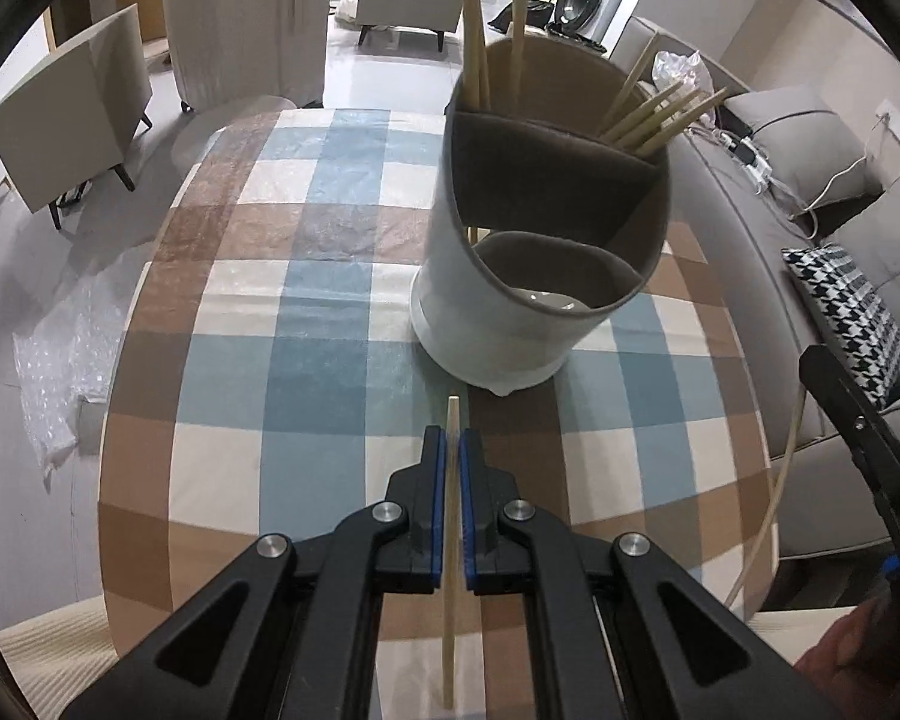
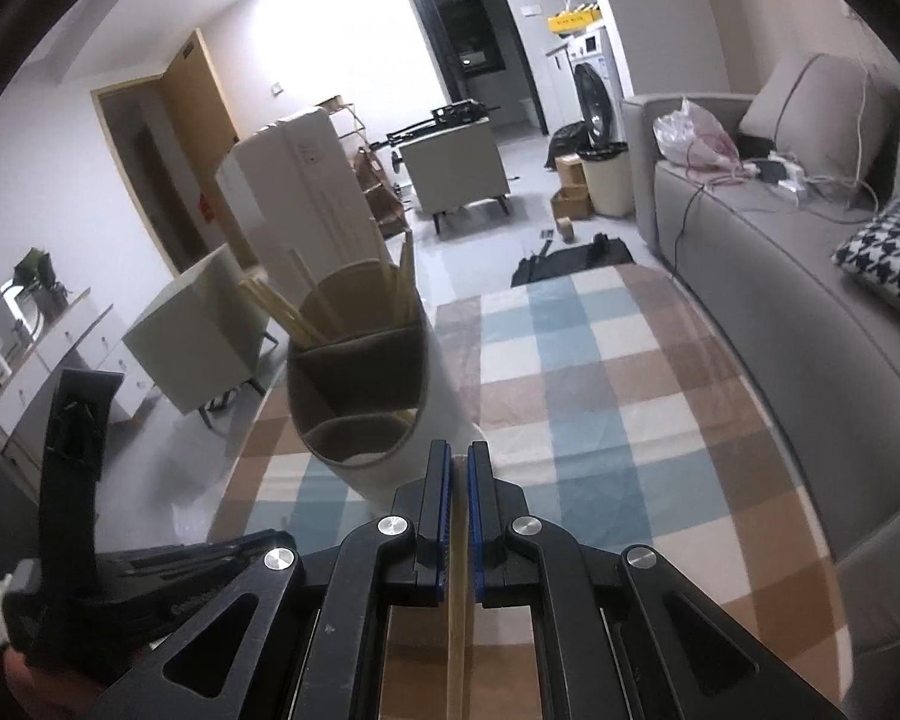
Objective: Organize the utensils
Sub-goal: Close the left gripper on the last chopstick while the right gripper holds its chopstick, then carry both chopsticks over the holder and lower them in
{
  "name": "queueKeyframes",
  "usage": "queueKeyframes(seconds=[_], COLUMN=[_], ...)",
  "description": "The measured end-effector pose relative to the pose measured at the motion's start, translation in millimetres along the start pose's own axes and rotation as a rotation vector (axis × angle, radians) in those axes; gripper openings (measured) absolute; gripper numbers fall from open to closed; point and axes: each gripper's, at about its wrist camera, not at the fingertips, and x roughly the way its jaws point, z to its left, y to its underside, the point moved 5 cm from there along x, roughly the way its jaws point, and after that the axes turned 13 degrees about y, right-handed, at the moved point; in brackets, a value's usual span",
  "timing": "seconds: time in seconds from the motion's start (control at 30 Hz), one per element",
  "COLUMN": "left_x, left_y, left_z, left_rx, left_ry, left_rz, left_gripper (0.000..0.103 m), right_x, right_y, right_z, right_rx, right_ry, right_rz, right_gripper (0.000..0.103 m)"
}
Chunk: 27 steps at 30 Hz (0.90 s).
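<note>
**Two chopsticks in hand, holder waiting ahead**

The left gripper (image 1: 452,450) is pinching a slender pale bamboo chopstick (image 1: 450,546) between its blue pads, jaws pressed together on it, the stick running lengthwise down the gap and poking out just past the fingertips. The right gripper (image 2: 457,468) is likewise clamping a second pale wooden chopstick (image 2: 457,618) along its pads, nearly closed around it.

The round grey felt-lined utensil holder (image 1: 510,312) is standing on the bench, which is wearing a blue, brown and white checked cloth (image 1: 306,324). It is sitting just ahead of both grippers, its rear compartment already bristling with a bundle of matching chopsticks (image 1: 660,117); the front pocket is showing something white, too unclear to name.

These sticks are looking light, stiff and smooth, so they are likely pivoting or slipping in a loose pinch. Gripping near the middle, as both are doing now, is probably keeping them steadiest for tipping into the rear compartment.
</note>
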Motion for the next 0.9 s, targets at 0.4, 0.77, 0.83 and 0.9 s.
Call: queueKeyframes(seconds=[0.4,0.77,0.83,0.9], left_x=[-10.2,-41.2,-47.2,-55.2], left_y=[-8.3,-19.6,-23.4,-29.8], left_z=[-36.0,-51.7,-55.7,-59.8], left_rx=[0.112,0.163,0.176,0.181], left_ry=[0.048,0.071,0.074,0.085], left_rz=[-0.022,-0.077,-0.092,-0.107], left_gripper=[0.0,0.0,0.0,0.0], right_x=[-46.3,-75.7,-79.4,-82.3], right_y=[-11.4,-38.3,-45.7,-53.0], right_z=[-4.9,-17.2,-14.6,-11.5], right_rx=[0.003,0.06,0.058,0.05], right_ry=[0.006,-0.001,-0.011,-0.019], right_rz=[-0.073,-0.146,-0.168,-0.185], right_gripper=[0.005,0.005,0.005,0.005])
